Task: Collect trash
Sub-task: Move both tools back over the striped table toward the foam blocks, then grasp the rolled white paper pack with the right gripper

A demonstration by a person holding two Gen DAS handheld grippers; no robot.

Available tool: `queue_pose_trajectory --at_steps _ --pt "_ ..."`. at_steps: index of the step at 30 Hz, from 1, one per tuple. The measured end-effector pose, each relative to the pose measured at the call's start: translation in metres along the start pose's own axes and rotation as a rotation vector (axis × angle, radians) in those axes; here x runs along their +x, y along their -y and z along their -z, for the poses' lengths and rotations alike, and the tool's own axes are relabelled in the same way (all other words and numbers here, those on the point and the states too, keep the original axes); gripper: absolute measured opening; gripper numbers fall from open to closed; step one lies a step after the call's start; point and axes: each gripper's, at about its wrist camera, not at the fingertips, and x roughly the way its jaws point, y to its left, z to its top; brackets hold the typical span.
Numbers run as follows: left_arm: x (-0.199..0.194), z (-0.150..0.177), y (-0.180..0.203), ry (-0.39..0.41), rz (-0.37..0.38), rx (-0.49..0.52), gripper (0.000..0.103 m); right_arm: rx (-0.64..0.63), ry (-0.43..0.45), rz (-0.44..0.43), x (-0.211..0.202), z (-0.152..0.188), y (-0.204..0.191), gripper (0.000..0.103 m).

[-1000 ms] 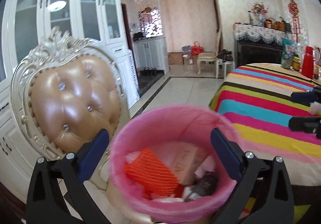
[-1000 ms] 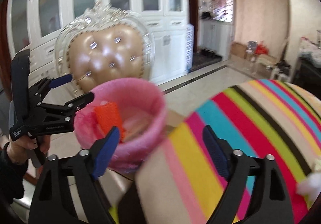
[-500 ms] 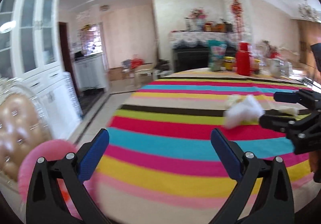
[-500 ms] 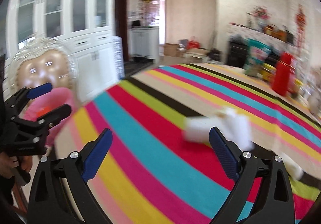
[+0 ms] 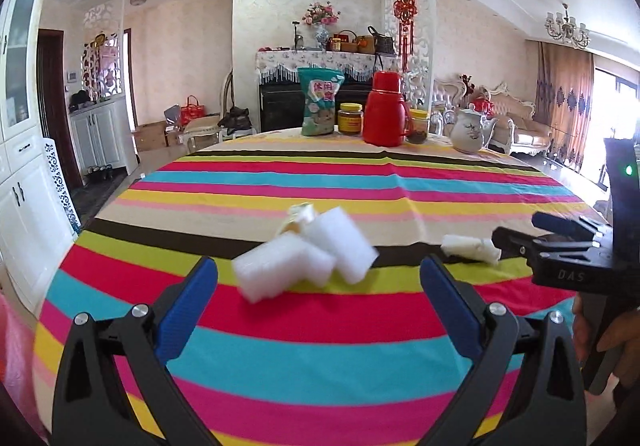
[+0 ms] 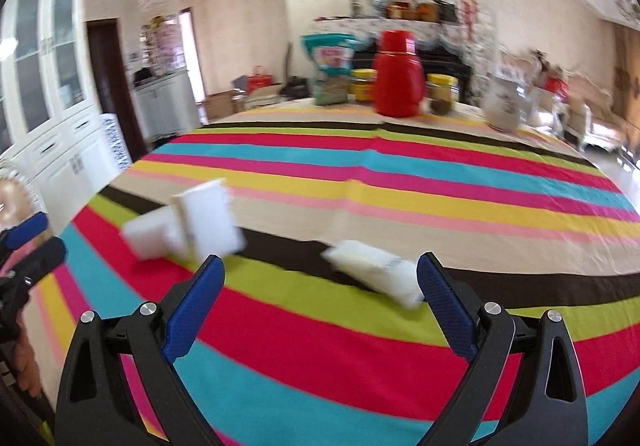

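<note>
Foam pieces (image 5: 308, 260): two white blocks lying touching, centre of the left wrist view, on the black and green stripes; likely very light, soft and springy, so pinch across a block's short sides.
Paper scrap (image 6: 376, 278): crumpled white, lower centre of the right wrist view, just ahead of the right gripper; probably limp and weightless, take it mid-bulk.
Right gripper (image 6: 320, 300): jaws have just been opening, now wide, nothing between them.
Left gripper (image 5: 318, 304): wide, empty.
Tablecloth (image 5: 360, 182): striped, may wrinkle under the fingers.
Red flask (image 5: 386, 108): upper centre, well apart.
</note>
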Motion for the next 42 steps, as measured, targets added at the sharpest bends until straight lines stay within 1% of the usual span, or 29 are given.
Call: queue_pose_trajectory --at_steps 3,5,7,10,12,14,15,18,19,21,23,25,27,28,29,31,32,33,35,37,40,42 --pt "0.020 -0.006 0.010 -0.021 -0.004 -0.014 0.098 0.039 -0.016 0.034 0.014 -0.001 0.025 0.091" --pt "0.038 -0.011 0.010 -0.041 -0.019 -0.024 0.098 0.055 -0.046 0.048 0.029 -0.003 0.038 0.091" --pt "0.053 -0.009 0.007 -0.049 -0.050 -0.032 0.098 0.059 -0.071 0.051 0.041 -0.003 0.044 0.091" --pt "0.064 -0.002 0.002 -0.056 -0.065 -0.042 0.098 0.030 -0.109 0.059 0.061 -0.002 0.046 0.091" --pt "0.067 0.003 -0.006 -0.062 -0.060 -0.026 0.098 0.011 -0.131 0.052 0.070 -0.002 0.047 0.091" --pt "0.070 0.007 -0.012 -0.048 -0.099 -0.006 0.098 -0.007 -0.158 0.036 0.082 -0.003 0.049 0.091" --pt "0.073 0.009 -0.017 -0.052 -0.113 -0.015 0.098 -0.008 -0.168 0.030 0.088 -0.004 0.050 0.091" --pt "0.074 0.011 -0.026 -0.079 -0.102 -0.046 0.098 -0.002 -0.213 0.003 0.105 -0.005 0.053 0.091" --pt "0.075 0.011 -0.028 -0.077 -0.114 -0.048 0.098 -0.002 -0.217 0.009 0.109 -0.004 0.053 0.091" --pt "0.076 0.011 -0.031 -0.070 -0.147 -0.043 0.098 0.020 -0.250 -0.016 0.119 -0.004 0.056 0.091" --pt "0.076 0.010 -0.034 -0.073 -0.153 -0.048 0.098 0.028 -0.269 -0.048 0.122 -0.004 0.053 0.091" --pt "0.078 0.010 -0.037 -0.086 -0.166 -0.057 0.098 0.005 -0.279 -0.056 0.122 -0.003 0.048 0.091" --pt "0.083 0.012 -0.040 -0.107 -0.180 -0.056 0.098 -0.029 -0.290 -0.083 0.119 0.000 0.038 0.081" --pt "0.085 0.013 -0.040 -0.112 -0.183 -0.055 0.098 -0.053 -0.295 -0.082 0.115 0.003 0.032 0.072" --pt "0.086 0.014 -0.040 -0.117 -0.188 -0.053 0.098 -0.084 -0.303 -0.080 0.111 0.005 0.024 0.066" --pt "0.087 0.014 -0.042 -0.127 -0.198 -0.052 0.098 -0.132 -0.304 -0.102 0.101 0.010 0.011 0.060" --pt "0.087 0.014 -0.043 -0.129 -0.199 -0.055 0.098 -0.155 -0.307 -0.127 0.095 0.012 0.003 0.060" --pt "0.088 0.015 -0.044 -0.132 -0.198 -0.060 0.098 -0.174 -0.302 -0.132 0.092 0.013 -0.003 0.060" --pt "0.088 0.015 -0.047 -0.137 -0.196 -0.072 0.098 -0.205 -0.280 -0.097 0.087 0.010 -0.014 0.060" --pt "0.088 0.015 -0.049 -0.144 -0.190 -0.081 0.098 -0.191 -0.276 -0.080 0.092 0.006 -0.016 0.061" --pt "0.087 0.016 -0.051 -0.148 -0.189 -0.084 0.098 -0.145 -0.293 -0.046 0.105 0.002 -0.011 0.061" --pt "0.088 0.016 -0.053 -0.149 -0.197 -0.082 0.098 -0.113 -0.305 -0.048 0.112 0.002 -0.007 0.061"
